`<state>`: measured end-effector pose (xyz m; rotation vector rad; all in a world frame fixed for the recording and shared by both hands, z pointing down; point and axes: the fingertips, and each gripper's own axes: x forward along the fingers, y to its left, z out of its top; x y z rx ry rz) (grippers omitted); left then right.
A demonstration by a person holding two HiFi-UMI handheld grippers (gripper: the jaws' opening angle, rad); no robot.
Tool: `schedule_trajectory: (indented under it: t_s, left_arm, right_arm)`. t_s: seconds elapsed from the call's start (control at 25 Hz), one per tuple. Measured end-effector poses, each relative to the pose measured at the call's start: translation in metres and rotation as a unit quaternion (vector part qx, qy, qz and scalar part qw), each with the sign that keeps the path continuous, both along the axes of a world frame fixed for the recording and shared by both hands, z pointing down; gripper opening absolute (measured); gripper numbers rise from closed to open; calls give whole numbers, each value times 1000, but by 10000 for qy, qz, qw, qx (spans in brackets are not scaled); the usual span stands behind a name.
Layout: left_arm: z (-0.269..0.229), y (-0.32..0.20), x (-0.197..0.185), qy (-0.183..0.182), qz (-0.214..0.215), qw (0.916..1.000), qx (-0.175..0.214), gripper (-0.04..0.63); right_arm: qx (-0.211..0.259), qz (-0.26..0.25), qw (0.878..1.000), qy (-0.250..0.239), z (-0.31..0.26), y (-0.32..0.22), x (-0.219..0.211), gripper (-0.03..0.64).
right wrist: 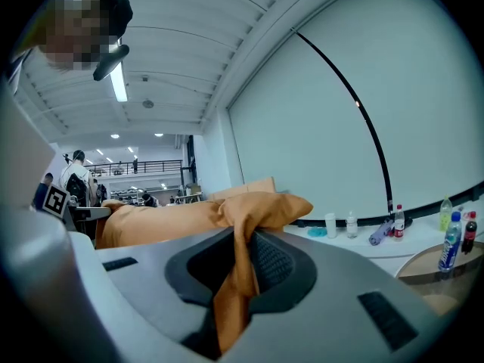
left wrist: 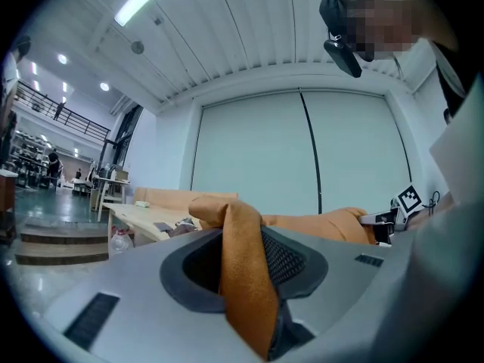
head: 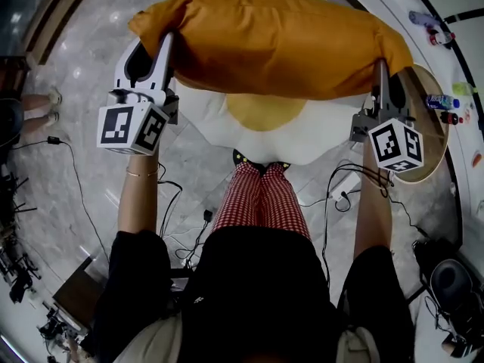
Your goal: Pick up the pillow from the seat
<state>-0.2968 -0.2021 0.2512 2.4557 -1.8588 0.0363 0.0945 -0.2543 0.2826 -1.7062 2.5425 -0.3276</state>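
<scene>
Our left claw (head: 155, 51) pinches one end corner of the orange pillow (head: 280, 40) and our right claw (head: 380, 74) pinches the opposite corner. The pillow stretches between them, above the fried-egg-shaped seat (head: 302, 138).

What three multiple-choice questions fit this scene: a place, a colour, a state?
1. Where is the orange pillow? A beneath the egg-shaped cushion; B above that cushion, between left tool and right tool; C behind the person.
2. What colour is the cushion's centre? A yellow; B blue; C green.
3. What is the left tool's state? A wide open; B shut on a pillow corner; C out of view.
Answers: 1 B, the head view shows it over the cushion, a tool at each end. 2 A, a yellow yolk shows under the pillow. 3 B, its view shows orange fabric pinched between the jaws.
</scene>
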Motion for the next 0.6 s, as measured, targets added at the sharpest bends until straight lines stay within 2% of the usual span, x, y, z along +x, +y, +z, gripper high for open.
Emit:
schedule_trajectory:
  t_s: [0.6]
  left_arm:
    - [-63, 7, 11, -51, 185, 9997, 122, 140]
  right_arm:
    - [290, -30, 9996, 0, -67, 13, 12, 67]
